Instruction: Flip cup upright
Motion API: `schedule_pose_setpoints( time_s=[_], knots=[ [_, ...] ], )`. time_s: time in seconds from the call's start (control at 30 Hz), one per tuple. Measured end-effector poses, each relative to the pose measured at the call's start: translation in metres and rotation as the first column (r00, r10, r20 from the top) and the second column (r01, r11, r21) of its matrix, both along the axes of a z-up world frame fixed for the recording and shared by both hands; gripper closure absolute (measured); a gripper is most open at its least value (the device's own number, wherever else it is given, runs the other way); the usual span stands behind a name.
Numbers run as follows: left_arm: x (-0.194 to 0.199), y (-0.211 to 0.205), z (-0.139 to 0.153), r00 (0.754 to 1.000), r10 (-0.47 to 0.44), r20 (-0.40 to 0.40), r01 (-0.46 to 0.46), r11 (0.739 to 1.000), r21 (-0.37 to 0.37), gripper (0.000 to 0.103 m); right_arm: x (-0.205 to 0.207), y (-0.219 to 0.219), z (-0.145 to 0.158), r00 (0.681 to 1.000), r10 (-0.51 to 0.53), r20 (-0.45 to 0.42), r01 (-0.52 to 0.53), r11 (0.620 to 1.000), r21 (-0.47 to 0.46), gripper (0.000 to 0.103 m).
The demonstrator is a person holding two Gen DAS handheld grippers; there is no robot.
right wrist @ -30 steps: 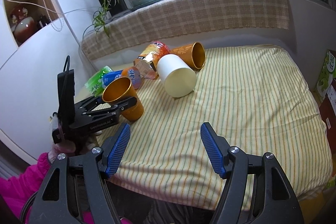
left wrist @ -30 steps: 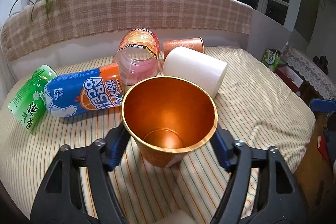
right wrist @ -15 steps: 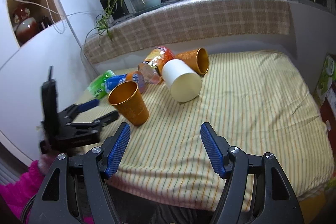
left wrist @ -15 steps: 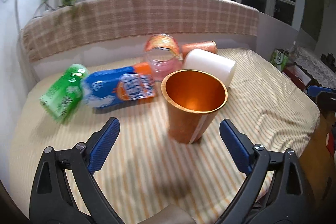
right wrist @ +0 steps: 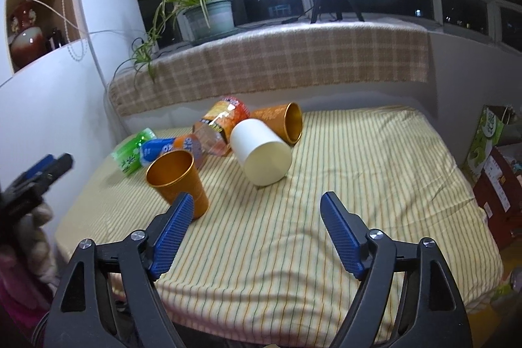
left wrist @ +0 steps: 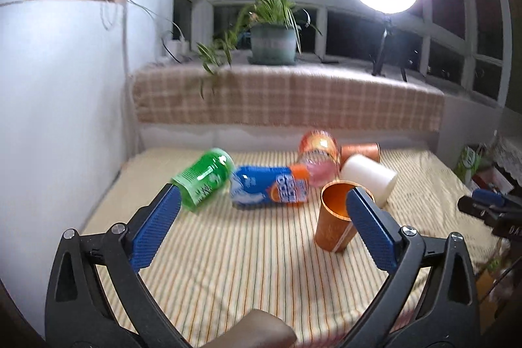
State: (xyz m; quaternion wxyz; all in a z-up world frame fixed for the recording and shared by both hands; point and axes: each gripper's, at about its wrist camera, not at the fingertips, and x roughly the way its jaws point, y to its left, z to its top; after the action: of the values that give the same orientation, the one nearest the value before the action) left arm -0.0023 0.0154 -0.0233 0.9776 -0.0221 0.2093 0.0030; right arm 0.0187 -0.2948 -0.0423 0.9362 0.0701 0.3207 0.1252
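An orange metal cup (left wrist: 332,224) stands upright, mouth up, on the striped cloth; it also shows in the right wrist view (right wrist: 177,180). My left gripper (left wrist: 261,224) is open and empty, pulled back from the cup, whose right side sits behind the right finger. My right gripper (right wrist: 256,232) is open and empty above the cloth, right of the cup. A white cup (right wrist: 261,150) and a second orange cup (right wrist: 282,124) lie on their sides behind it.
A green bottle (left wrist: 204,180), a blue and orange bottle (left wrist: 270,188) and an orange-labelled jar (left wrist: 318,158) lie on their sides at the back. A white wall (left wrist: 65,106) stands at the left. A plaid-covered ledge (right wrist: 277,64) carries a plant and a ring light.
My left gripper opened, let go of the orange cup and drew back and up. The cup now stands alone on the cloth. The right gripper barely moved.
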Motion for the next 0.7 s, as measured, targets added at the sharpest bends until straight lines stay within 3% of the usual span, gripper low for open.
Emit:
schedule_pose_setpoints(
  time_s=[0.33,0.7],
  knots=[
    [-0.009,-0.002,0.022,0.998,0.044,0.047,-0.043,0.999,-0.005,0.000,-0.001,0.002,0.009,0.995,-0.064,0.083,0.068,0.996,-0.053,0.014],
    [-0.016,-0.009,0.028,0.996,0.057,0.072,-0.059,0.998,0.032,0.000,0.000,0.002,0.011,0.993,-0.073,0.097,0.078,0.996,-0.053,0.013]
  ],
)
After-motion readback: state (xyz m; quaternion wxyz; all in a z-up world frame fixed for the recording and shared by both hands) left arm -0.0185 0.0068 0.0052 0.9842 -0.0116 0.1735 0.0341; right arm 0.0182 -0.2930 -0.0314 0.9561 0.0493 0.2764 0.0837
